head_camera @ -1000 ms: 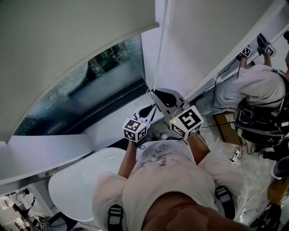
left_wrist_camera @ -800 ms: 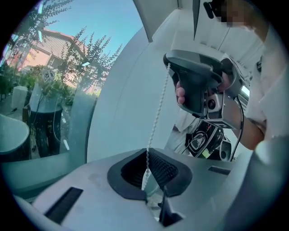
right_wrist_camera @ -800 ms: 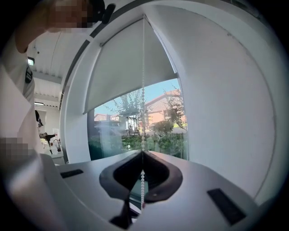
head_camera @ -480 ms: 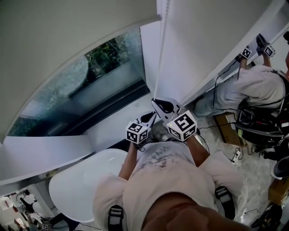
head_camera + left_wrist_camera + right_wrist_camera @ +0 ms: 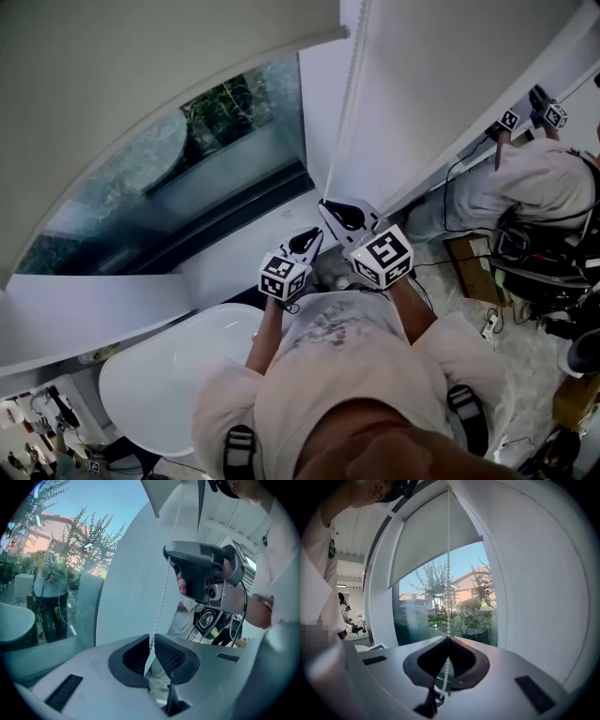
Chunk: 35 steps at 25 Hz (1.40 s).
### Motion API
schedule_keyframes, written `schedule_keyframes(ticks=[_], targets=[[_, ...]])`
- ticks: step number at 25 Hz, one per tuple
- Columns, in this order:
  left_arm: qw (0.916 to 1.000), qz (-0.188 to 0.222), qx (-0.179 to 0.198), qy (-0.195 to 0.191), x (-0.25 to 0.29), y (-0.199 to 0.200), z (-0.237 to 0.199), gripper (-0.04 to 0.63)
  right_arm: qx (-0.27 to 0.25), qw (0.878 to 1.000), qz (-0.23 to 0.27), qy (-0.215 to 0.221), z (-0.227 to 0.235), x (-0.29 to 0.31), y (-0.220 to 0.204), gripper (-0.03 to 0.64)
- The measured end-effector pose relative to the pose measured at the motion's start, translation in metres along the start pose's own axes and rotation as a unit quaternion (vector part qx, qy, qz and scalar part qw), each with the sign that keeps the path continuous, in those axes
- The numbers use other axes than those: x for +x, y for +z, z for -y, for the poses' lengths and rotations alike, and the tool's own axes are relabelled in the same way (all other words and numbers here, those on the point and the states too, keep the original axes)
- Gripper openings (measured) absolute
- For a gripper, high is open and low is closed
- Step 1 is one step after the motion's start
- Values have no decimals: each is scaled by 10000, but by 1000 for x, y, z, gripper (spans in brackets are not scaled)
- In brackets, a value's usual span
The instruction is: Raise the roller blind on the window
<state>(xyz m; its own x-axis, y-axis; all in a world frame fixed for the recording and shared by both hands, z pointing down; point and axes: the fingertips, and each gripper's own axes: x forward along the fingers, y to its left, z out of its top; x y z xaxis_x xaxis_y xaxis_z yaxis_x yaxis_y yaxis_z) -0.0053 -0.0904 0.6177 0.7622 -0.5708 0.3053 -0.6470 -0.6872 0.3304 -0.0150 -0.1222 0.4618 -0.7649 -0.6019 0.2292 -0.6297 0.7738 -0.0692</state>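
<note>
The grey roller blind covers the upper part of the window; its lower edge also shows in the right gripper view. A white bead chain hangs down the frame to both grippers. My right gripper is shut on the chain, which passes between its closed tips. Just below it, my left gripper is also shut on the chain, its tips meeting around the beads. The right gripper shows above, in the left gripper view.
A white rounded table stands below the sill at my left. At the right, another person works with grippers at a further window. Cables and boxes lie on the floor there.
The blind's lower edge sits a little higher, with more glass showing. Both grippers stay close together on the chain and have shifted only slightly.
</note>
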Motion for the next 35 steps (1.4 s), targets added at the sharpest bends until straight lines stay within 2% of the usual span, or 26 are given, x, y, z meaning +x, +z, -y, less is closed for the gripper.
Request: schedule_keyframes(ticks=[5,8,12,21,31,35], targets=[[9992,362,162,-61,-18,42,8,63,-33,10000,-6,10,2,2,1,61],[9960,782,425,-33,-36,86,15,63,-29,10000,5,9,3,3,2,61],[9886,1281,791,-55,-60,150,28,63,2,10000,27,-6,4,3,3,61],[9667,1910,1667,-348,-77,270,66,63,-19,10000,47,8,0,4,5,61],[9573,2095,1941,-449,-79,330,86,61,-55,10000,46,60,-11,6,3,61],[9563,2107,1989,-393,-79,338,90,17,-55,9999,58,77,-12,6,5,61]])
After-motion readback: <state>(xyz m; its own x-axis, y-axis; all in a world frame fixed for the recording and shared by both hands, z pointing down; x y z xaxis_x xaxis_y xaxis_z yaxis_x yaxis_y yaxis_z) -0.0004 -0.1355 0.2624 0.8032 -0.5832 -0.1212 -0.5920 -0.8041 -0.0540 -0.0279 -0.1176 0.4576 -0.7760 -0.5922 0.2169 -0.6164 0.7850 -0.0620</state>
